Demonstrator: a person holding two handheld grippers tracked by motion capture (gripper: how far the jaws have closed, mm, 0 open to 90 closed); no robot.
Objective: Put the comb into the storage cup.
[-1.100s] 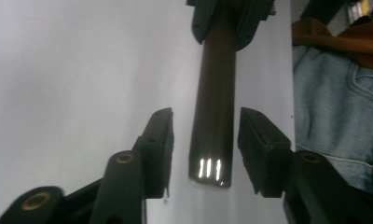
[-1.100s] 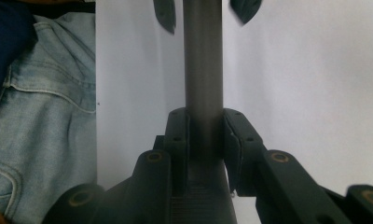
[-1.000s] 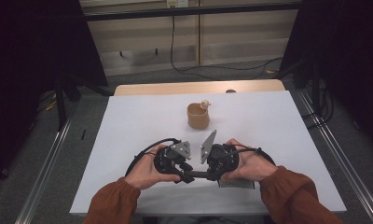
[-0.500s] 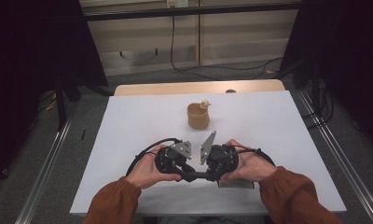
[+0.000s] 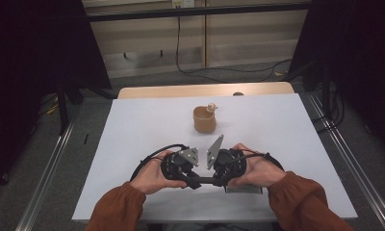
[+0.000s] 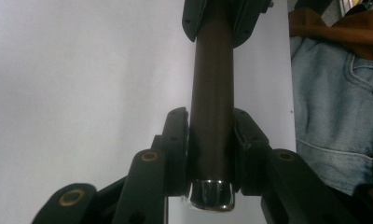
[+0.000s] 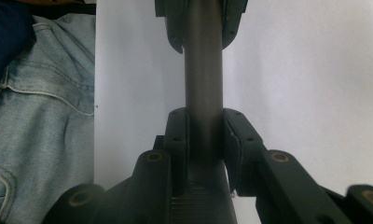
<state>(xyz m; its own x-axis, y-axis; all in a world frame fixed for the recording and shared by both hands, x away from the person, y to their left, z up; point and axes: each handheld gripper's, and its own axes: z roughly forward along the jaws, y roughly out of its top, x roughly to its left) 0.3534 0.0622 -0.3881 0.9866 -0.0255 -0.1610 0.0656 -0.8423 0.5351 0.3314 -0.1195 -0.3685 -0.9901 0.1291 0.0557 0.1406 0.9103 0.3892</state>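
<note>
Both units are on one dark rod (image 6: 211, 93): the left hand-held gripper (image 6: 211, 154) pinches it near the end with the chrome cap (image 6: 211, 193), the right hand-held gripper (image 7: 204, 135) pinches the other end, each with its jaws pressed against the rod's sides. In the high view the rod (image 5: 204, 181) hangs just above the near edge of the counter (image 5: 133, 125), about mid-width, spanning between the left hand-held gripper (image 5: 193, 179) and the right hand-held gripper (image 5: 215, 180). Its long axis is roughly level and runs parallel to the near edge, chrome cap end toward the person's left. The step looks like a two-handed hold or pull-apart, possibly a telescoping or capped piece; a seam can't be made out. Next move likely calls for a straight pull or twist along the axis, with both grips square so the smooth rod doesn't slip. A tan cup (image 5: 204, 119) with something small at its rim stands well apart, toward the far edge. A flat label-like piece (image 5: 243, 190) lies on the counter under the right hand.
</note>
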